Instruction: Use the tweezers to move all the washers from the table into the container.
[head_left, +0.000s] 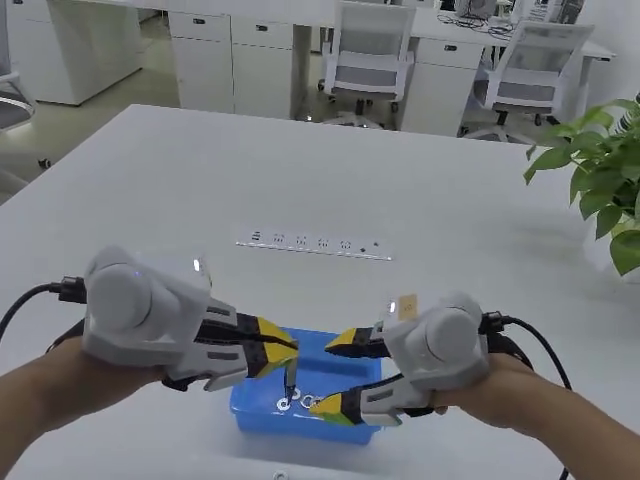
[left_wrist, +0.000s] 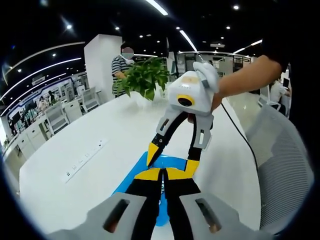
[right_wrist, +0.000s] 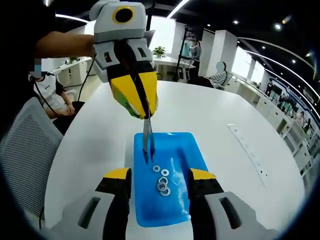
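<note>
Washers (right_wrist: 161, 181): inside container (right_wrist: 182, 150), plain in right gripper view, partly gripper-blocked in head view.
Left gripper (right_wrist: 145, 107): clamped on tweezers (right_wrist: 148, 140).
Right gripper (head_left: 332, 375): jaws apart, empty.
Worktop (head_left: 200, 190): power strip (head_left: 312, 243).

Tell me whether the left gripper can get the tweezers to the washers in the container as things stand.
Probably yes: the left gripper holds the tweezers tips-down over the open blue container, just beside the washers, with nothing between them.
</note>
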